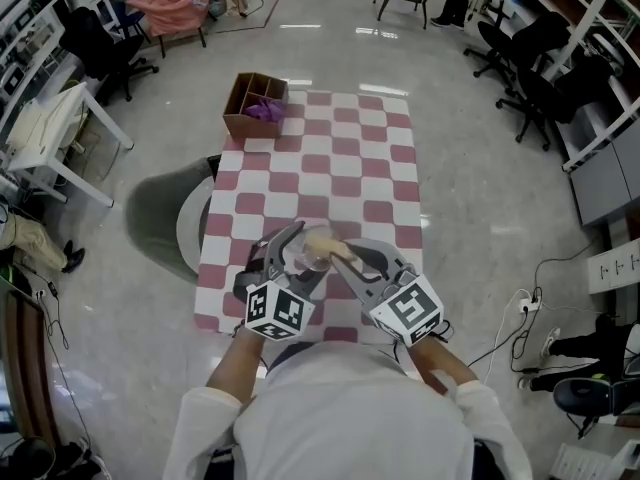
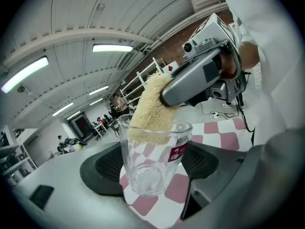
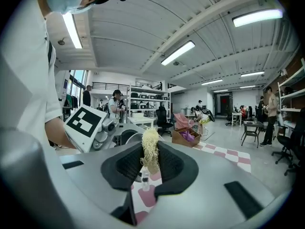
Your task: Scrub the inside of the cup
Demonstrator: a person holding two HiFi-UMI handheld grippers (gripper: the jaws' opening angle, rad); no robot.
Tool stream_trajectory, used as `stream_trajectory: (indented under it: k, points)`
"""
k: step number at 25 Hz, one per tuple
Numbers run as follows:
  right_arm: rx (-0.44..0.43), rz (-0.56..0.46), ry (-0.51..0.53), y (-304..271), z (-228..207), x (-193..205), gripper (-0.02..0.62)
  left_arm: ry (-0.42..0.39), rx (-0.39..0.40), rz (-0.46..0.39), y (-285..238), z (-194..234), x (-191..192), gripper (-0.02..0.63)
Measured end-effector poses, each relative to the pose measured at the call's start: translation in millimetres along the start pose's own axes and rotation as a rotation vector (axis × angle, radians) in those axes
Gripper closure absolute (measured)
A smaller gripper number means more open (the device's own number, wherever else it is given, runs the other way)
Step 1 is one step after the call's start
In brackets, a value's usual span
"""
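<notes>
Surface (image 1: 330, 158): long, covered in a red-and-white checked cloth, standing on a glossy floor (image 1: 480, 198).

Box (image 1: 255, 103): brown cardboard, open, set at the far left corner of the surface. Something purple is seen inside.

Left tongs (image 2: 155, 163): clamped on the cup, one jaw on each side of its lower wall.

Right tongs (image 3: 150, 163): clamped on the sponge, which is pinched between the pads.

Cup (image 2: 143, 175): clear glass with a small red label near the rim. It is held over the near end of the surface. Whether it touches the cloth cannot be told.

Sponge (image 2: 152, 111): pale, fibrous, elongated. Its lower end is dipped into the cup's mouth, and the rest is seen slanting up out of the rim.
</notes>
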State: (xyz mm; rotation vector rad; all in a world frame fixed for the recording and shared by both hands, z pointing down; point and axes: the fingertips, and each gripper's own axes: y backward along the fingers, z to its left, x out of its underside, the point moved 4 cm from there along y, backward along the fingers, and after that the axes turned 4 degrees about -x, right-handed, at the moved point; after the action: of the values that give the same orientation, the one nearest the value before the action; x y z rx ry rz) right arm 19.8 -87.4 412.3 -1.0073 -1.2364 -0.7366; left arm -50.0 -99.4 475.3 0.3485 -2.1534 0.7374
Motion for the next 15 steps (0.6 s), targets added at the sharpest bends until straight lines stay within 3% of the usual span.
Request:
stream_trajectory:
  k: [5,9,15]
  points:
    - [0.016,0.047,0.011,-5.7,-7.9,7.1,0.509,-0.028,-0.014,0.001,1.6,1.0,-1.0,0.248]
    - [-0.049,0.096,-0.002,-9.2,1.1,10.2,0.511,-0.059,-0.016,0.015,-2.6,3.9,-0.3,0.247]
    - [-0.088,0.068,-0.035,-13.1,5.0,4.6,0.511,-0.079,0.016,0.017,-5.7,-3.7,-0.3,0.247]
